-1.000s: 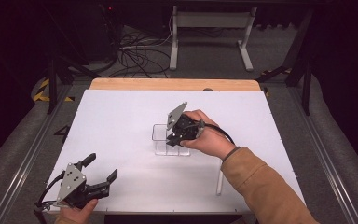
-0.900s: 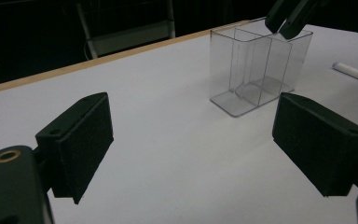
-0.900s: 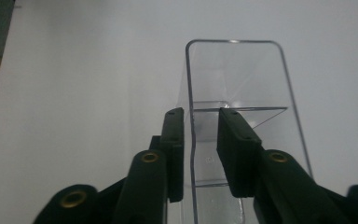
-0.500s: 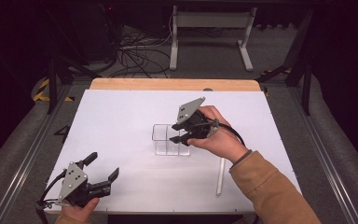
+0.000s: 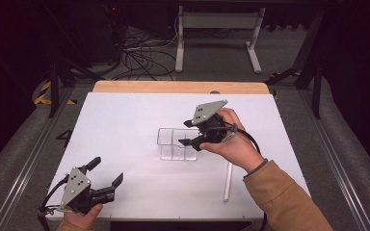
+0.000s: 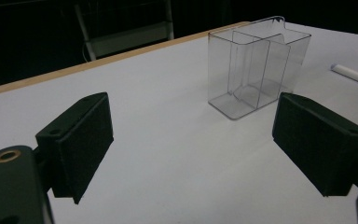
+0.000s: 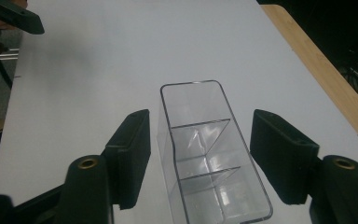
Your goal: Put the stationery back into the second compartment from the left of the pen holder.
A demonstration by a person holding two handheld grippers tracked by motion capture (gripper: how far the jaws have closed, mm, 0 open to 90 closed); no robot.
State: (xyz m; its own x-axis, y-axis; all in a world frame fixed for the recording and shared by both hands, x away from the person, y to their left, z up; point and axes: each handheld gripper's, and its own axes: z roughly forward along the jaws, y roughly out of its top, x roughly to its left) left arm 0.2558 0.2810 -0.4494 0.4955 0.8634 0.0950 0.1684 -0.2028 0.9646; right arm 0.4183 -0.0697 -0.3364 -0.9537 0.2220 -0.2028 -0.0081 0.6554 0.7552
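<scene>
A clear plastic box (image 5: 176, 144) with three compartments stands upright near the middle of the white table (image 5: 125, 120). My right gripper (image 5: 185, 133) hovers just above and right of the box's right end. Its jaws have just been opening. In the right gripper view the box (image 7: 209, 154) lies between and below the jaws of that gripper (image 7: 207, 156), and the pads are clear of its walls. My left gripper (image 5: 108, 170) rests open at the near left corner with nothing in it. The left gripper view looks across the bare table at the box (image 6: 256, 70), past my left gripper (image 6: 200, 149).
A thin white stick (image 5: 228, 180) lies on the table right of the box, near the right forearm, and also shows in the left gripper view (image 6: 354, 74). A wooden strip (image 5: 178, 87) edges the table's far side. Beyond it are a metal stand (image 5: 217, 29) and cables (image 5: 139, 53).
The right gripper has lifted off the box and drawn back to the right, its jaws spreading. The box stays on the table. The left gripper has not moved.
</scene>
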